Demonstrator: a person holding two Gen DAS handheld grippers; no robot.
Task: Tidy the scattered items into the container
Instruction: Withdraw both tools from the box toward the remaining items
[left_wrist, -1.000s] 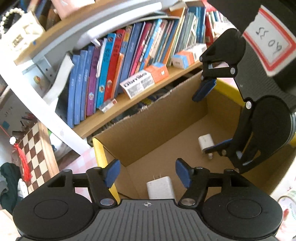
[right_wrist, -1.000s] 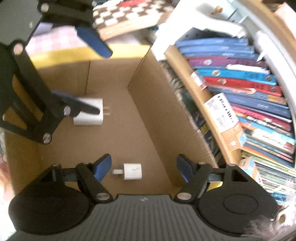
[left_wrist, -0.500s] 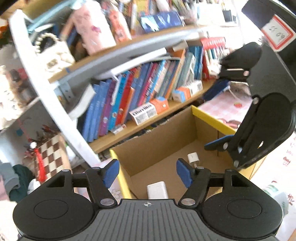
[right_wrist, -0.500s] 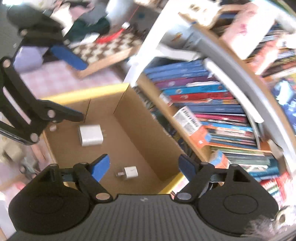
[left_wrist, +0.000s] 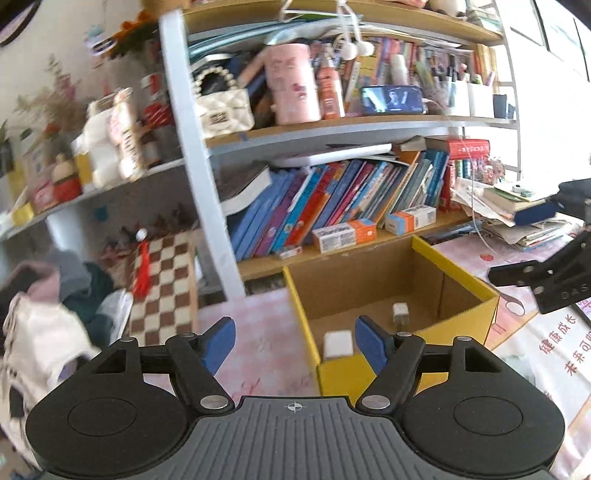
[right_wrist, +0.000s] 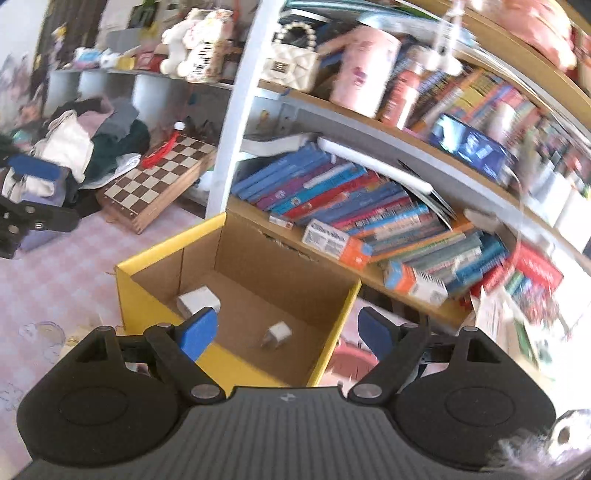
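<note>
A cardboard box with yellow edges (left_wrist: 454, 266) (right_wrist: 170, 243) stands on the pink checked cloth. On its floor lie a larger white charger (left_wrist: 338, 343) (right_wrist: 197, 301) and a small white plug adapter (left_wrist: 400, 314) (right_wrist: 279, 332). My left gripper (left_wrist: 295, 343) hovers back from the box's near left corner. Its jaws are opening and nothing is between them. My right gripper (right_wrist: 288, 330) hangs above the near wall, jaws wide and empty. Each gripper shows at the other view's edge: the right gripper (left_wrist: 524, 245) and the left gripper (right_wrist: 40, 194), both off to the sides of the box.
A bookshelf (left_wrist: 332, 206) packed with books and small cartons rises right behind the box, with a white upright post (left_wrist: 199, 206). A chessboard (right_wrist: 159, 181) and a heap of clothes (right_wrist: 92, 147) lie to the left. Papers (left_wrist: 517, 221) are stacked at the right.
Both grippers have drawn back and up out of the box and moved apart from each other. The two chargers stay on the box floor. Both pairs of jaws stand a little wider.
</note>
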